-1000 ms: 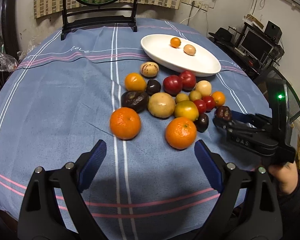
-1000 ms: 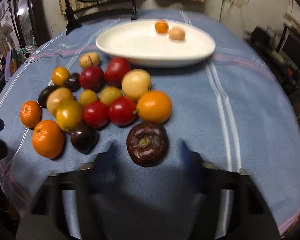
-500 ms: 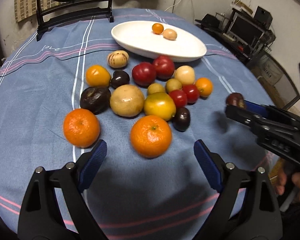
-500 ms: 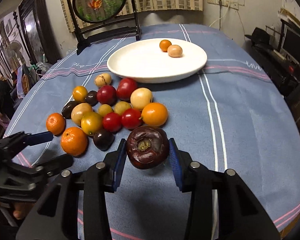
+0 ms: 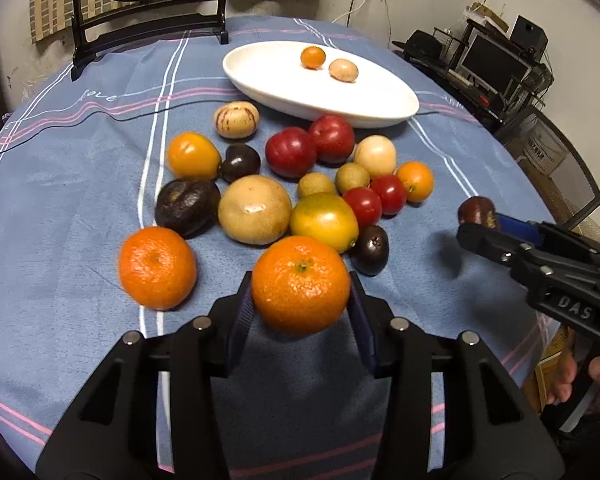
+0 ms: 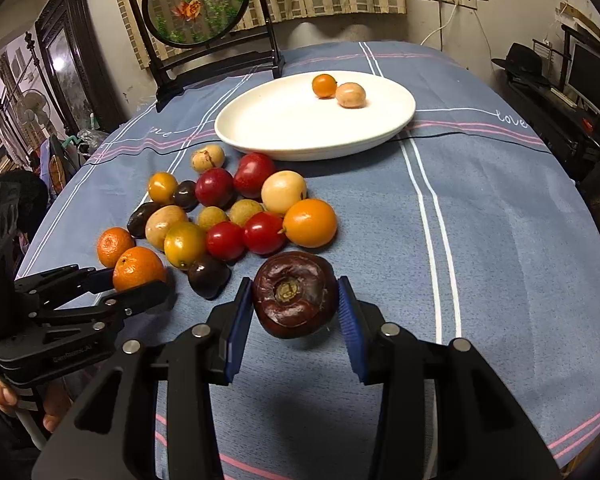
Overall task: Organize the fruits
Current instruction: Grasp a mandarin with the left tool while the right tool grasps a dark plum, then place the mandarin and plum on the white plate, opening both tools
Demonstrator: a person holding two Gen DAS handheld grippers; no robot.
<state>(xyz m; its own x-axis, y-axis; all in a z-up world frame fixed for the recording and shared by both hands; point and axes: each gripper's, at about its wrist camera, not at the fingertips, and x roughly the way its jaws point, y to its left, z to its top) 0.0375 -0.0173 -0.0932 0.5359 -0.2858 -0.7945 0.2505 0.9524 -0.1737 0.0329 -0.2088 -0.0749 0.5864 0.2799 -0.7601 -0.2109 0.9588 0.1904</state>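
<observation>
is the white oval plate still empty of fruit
No, the white oval plate holds a small orange fruit and a small tan fruit side by side near its far edge.

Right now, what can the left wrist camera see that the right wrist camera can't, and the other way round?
Only the left wrist view shows the mandarin close up between the left gripper pads. Only the right wrist view shows the dark purple fruit's wrinkled stem end, held in the right gripper, and the whole goldfish screen. Both show the white plate and the fruit pile.
</observation>
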